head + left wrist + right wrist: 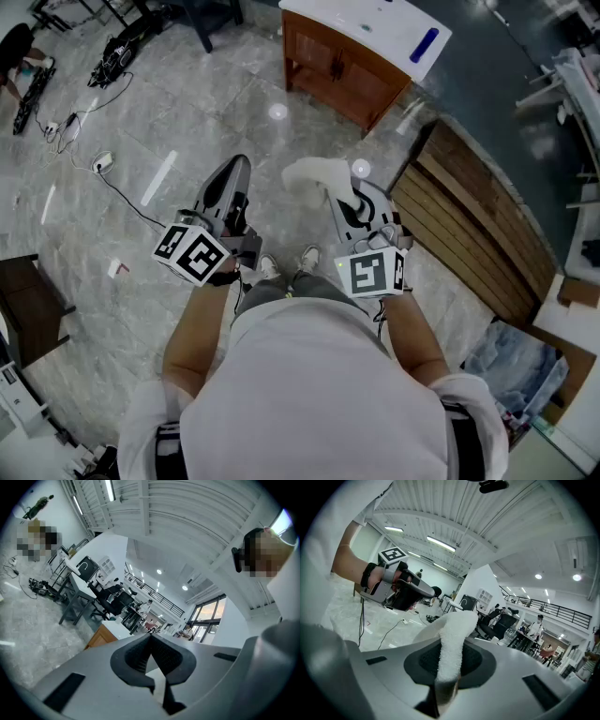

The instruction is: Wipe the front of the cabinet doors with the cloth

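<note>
The wooden cabinet [342,70] with a white top stands ahead across the floor, its brown doors facing me; a corner of the cabinet [99,638] also shows in the left gripper view. A white cloth [311,174] sticks out of my right gripper [339,190], which is shut on it. In the right gripper view the cloth [452,639] rises as a fluffy strip between the dark pads. My left gripper [237,172] is held level beside the right one, shut with nothing in it; its pads [136,656] meet at the tip. Both grippers are well short of the cabinet.
A blue object [424,45] lies on the cabinet top. A slatted wooden panel [478,220] lies on the floor to the right. Cables and a power strip [80,127] trail at the left. A dark table [28,305] stands at the near left.
</note>
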Demonstrator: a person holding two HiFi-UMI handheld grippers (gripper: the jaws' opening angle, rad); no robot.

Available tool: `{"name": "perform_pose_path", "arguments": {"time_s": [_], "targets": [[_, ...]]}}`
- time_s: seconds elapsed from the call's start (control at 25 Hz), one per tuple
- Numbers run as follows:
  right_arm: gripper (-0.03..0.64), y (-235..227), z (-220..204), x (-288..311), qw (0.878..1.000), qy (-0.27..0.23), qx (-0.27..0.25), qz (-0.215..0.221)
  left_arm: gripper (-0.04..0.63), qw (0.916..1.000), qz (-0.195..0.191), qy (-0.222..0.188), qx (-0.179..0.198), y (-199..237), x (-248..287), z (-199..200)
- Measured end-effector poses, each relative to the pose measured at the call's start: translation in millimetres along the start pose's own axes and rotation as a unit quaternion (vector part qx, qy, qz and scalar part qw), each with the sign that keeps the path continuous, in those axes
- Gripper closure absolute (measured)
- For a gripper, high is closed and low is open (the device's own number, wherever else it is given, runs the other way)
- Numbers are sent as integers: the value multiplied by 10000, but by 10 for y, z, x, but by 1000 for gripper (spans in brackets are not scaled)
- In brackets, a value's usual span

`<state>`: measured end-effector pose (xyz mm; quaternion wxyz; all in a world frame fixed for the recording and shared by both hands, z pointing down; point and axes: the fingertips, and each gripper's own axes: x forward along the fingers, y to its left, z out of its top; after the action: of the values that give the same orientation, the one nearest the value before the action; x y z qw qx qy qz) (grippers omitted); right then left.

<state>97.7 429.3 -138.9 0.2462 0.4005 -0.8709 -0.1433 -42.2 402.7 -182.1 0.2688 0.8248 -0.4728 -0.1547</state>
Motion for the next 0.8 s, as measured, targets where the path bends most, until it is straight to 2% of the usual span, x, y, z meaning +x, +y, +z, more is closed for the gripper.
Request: {"name": "perform_pose_path", "arguments": {"time_s": [0.2,0.6,0.8], "targets": [[546,7,-63,-14,10000,12,55,61,578,10000,49,30,-18,-26,34,-61],[546,-296,-326,0,9996,-180,173,138,578,9998,172,-87,72,-98,338,-160],[546,-315,-375,175,9995,-94,155,252,578,9995,294,-114,56,83,400,-117]]}}
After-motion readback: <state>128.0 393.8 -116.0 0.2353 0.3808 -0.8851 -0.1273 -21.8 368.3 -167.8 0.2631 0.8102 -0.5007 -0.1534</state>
